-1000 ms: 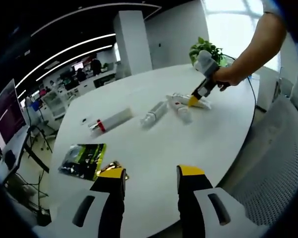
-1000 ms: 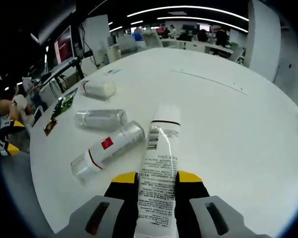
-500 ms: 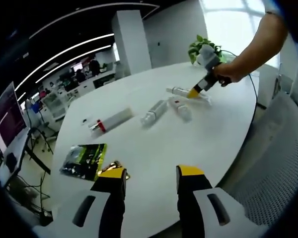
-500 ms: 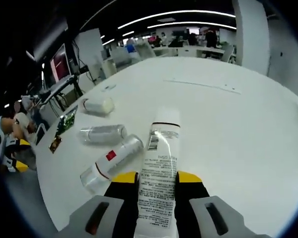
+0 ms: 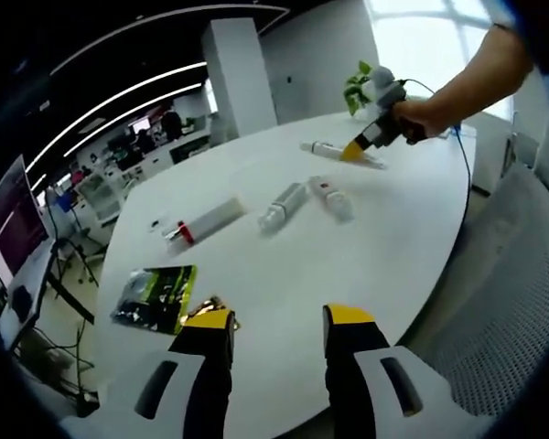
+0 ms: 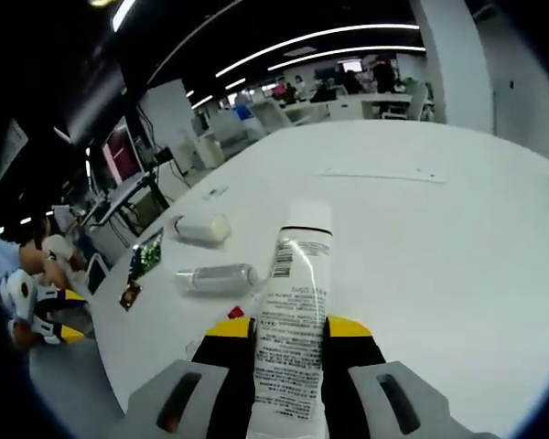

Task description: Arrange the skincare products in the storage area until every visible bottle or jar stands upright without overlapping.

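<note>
White round table [image 5: 284, 265]; right claw [image 6: 290, 331] grips a white printed tube [image 6: 295, 302], left claw [image 5: 273, 322] apparently empty, spread

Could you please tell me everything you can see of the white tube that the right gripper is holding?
The white tube is a soft-looking plastic squeeze tube printed with small dark text, a barcode and a thin dark band just below its white cap. The right gripper is shut on it, the yellow-tipped jaws pressing its two sides. It points away from the camera, cap end forward. In the left gripper view it hangs roughly level, lifted above the white table near the far edge, touching nothing but the jaws.
</note>
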Available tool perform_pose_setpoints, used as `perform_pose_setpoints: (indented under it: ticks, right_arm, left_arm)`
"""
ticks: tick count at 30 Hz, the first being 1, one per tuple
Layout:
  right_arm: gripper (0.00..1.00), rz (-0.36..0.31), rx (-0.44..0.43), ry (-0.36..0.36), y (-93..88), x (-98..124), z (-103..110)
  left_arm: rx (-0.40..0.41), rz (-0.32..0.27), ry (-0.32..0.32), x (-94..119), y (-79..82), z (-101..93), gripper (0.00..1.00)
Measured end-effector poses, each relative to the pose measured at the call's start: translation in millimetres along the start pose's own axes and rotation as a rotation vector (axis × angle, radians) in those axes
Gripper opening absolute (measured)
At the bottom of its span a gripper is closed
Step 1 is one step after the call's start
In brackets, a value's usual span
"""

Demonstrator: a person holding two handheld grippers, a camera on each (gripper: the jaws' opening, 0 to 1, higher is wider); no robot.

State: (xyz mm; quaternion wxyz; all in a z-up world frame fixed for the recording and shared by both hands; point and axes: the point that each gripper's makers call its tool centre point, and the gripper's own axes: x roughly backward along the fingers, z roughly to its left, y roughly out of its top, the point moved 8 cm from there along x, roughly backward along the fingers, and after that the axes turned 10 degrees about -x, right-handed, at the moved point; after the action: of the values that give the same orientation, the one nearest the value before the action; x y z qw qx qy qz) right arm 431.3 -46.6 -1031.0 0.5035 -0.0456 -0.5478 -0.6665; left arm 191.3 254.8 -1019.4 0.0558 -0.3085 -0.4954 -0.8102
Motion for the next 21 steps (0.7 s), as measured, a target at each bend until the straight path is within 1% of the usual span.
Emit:
perform_pose_setpoints:
  ticks: [4,5,6,7,8,13,18,20,21]
  right_arm:
    - [0.2,0.014,0.013,0.056,-1.2,3,15]
    - [0.2,0.014,0.017,0.061,-1.8,5,18]
    - [0.2,0.025,0.022,0.09,-3.4,6,26]
    - [0.2,0.025,0.024,0.093,-3.7,6,28]
    - [0.2,0.028,0.023,0.112,-5.1,7,34]
    - [0.2,0.039,-0.014,0.188,-13.6,12,59]
    - [0.2,0.07,-0.037,0.262,-23.3,17,83]
    - [0.2,0.079,-0.038,0.282,-26.4,21,91]
    - [0.21,0.085,-0.043,0.294,-27.7,22,94]
  left_arm:
    - [-0.011,0.001,-0.001,0,0.2,-0.5,0.35]
    - [-0.015,0.002,-0.001,0,0.3,-0.6,0.35]
    - [-0.016,0.001,-0.002,0,0.5,-0.7,0.35]
    - [-0.017,0.001,-0.003,0,0.4,-0.8,0.35]
    - [-0.02,0.002,-0.003,0,0.0,-0.7,0.35]
    - [-0.038,0.001,-0.009,0,0.7,-1.8,0.35]
    - [-0.057,-0.001,-0.011,0,1.4,-2.3,0.35]
    - [-0.08,0.004,-0.019,-1,1.7,-3.9,0.37]
    - [-0.098,0.003,-0.015,-1,2.1,-4.3,0.4]
